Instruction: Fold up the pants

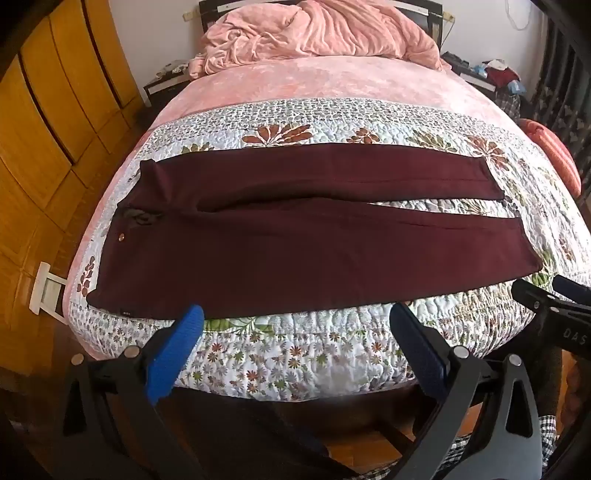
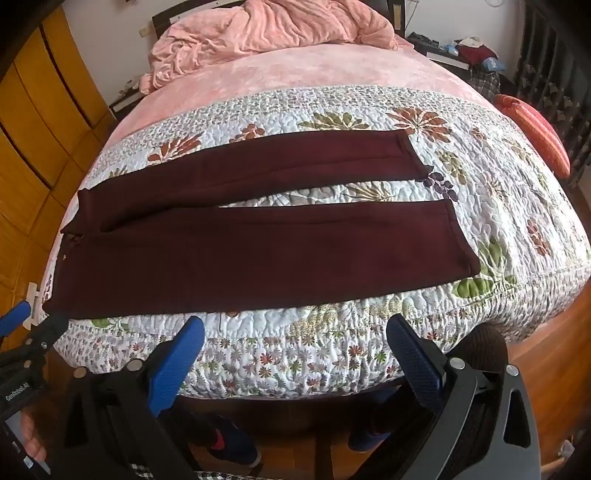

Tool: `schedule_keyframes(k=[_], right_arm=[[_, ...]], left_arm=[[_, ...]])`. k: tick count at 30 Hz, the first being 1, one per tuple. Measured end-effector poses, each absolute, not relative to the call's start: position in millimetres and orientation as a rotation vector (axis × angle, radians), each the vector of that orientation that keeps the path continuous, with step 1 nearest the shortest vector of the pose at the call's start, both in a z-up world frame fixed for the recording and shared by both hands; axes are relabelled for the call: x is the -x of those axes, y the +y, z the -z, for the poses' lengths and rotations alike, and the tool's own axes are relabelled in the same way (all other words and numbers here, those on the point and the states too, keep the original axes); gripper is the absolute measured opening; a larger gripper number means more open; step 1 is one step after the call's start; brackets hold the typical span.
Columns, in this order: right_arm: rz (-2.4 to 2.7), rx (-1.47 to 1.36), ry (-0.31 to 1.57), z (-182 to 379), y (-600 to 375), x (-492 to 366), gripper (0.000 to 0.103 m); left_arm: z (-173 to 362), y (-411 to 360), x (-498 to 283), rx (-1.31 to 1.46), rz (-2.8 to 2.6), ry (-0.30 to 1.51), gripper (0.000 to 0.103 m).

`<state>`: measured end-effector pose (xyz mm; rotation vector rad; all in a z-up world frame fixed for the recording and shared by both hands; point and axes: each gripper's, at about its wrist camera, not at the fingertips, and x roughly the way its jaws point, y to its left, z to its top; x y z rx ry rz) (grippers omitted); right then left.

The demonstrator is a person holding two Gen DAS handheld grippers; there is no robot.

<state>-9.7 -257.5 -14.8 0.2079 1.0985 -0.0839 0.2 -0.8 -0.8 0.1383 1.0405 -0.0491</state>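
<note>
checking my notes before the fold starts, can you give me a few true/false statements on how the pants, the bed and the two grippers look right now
1. The maroon pants lie flat on the floral quilt. True.
2. The pants are already folded in half. False: both legs lie side by side at full length, with a strip of quilt showing between the cuffs.
3. The left gripper is open and holds nothing. True.
4. The right gripper is clamped on a cuff. False: its jaws stand wide apart short of the near hem, touching no cloth.
5. A crumpled pink blanket lies at the far end of the bed. True.
6. The waistband is at the right of both views. False: it is at the left.
</note>
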Motion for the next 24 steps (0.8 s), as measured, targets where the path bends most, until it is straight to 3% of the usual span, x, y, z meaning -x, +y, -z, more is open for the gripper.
schedule_keyframes(k=[24], right_arm=[[0.088, -0.205, 1.098, 17, -260, 8, 0.099]], left_arm=[[5, 1, -1, -0.142, 0.04, 1.042, 0.1]])
